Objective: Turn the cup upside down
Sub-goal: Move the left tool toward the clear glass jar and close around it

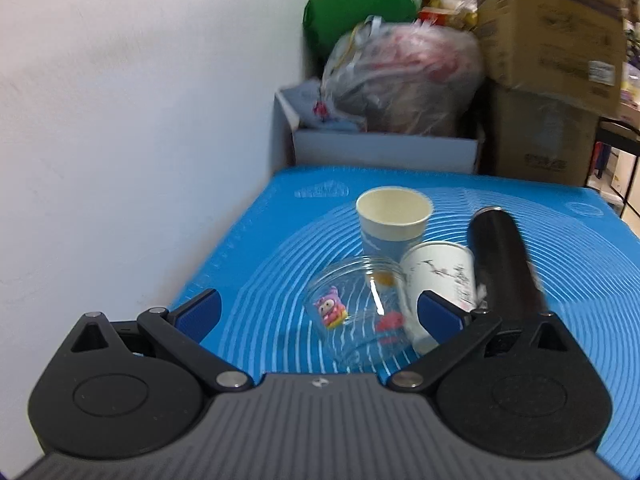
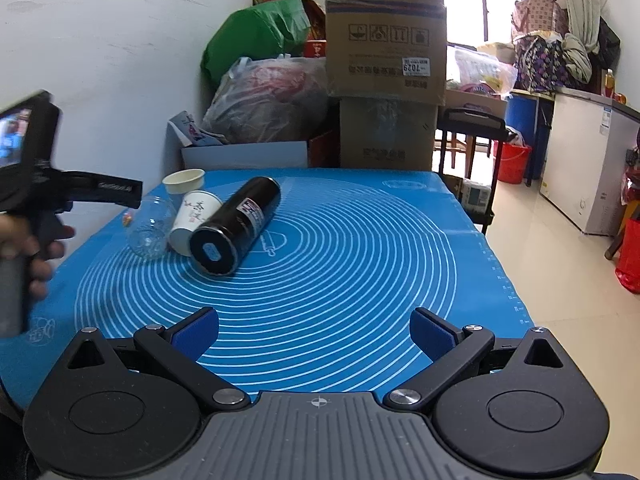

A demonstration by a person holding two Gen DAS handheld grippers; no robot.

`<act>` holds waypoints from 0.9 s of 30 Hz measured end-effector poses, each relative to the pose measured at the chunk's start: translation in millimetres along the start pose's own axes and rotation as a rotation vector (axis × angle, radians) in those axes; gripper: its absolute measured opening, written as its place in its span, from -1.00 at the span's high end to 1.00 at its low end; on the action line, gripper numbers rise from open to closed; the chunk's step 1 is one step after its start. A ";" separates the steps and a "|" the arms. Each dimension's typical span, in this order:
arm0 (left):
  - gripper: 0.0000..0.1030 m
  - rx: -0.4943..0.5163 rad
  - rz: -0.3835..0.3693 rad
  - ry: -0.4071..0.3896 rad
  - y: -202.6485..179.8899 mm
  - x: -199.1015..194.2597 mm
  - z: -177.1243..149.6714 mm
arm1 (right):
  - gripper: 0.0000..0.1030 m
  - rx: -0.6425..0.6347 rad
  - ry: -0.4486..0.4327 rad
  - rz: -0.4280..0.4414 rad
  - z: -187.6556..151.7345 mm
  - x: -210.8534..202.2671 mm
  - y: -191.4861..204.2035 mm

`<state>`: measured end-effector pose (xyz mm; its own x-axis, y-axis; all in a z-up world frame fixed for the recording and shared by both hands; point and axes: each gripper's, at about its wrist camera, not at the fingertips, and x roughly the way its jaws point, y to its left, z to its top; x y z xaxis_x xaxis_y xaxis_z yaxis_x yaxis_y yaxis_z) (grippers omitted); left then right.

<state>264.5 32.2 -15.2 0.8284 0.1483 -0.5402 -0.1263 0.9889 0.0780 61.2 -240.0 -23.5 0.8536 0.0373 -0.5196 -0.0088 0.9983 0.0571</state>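
Left tongs (image 1: 318, 312) spread apart, empty, hovering over a clear plastic cup (image 1: 352, 308) lying on its side near the bench's (image 2: 360, 248) left edge. Beside it, touching, a white paper cup (image 1: 440, 284) on its side; then a black cylinder (image 2: 236, 226), also on its side. Behind, upright, a blue-and-white paper cup (image 1: 394, 222). Right tongs (image 2: 314, 334) spread apart, empty, above the near edge.

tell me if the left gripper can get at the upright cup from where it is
Probably not directly: the clear cup and white cup lie between the open left gripper and the upright cup. Coming from above looks free.
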 end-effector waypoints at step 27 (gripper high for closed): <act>-0.58 0.025 -0.125 0.106 -10.3 27.1 -9.1 | -1.00 0.008 0.028 -0.017 -1.6 16.1 -6.5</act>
<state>283.3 26.0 -38.3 0.7741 0.0245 -0.6326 -0.0112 0.9996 0.0250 74.1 -245.9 -33.6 0.8385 0.0214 -0.5444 0.0102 0.9984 0.0549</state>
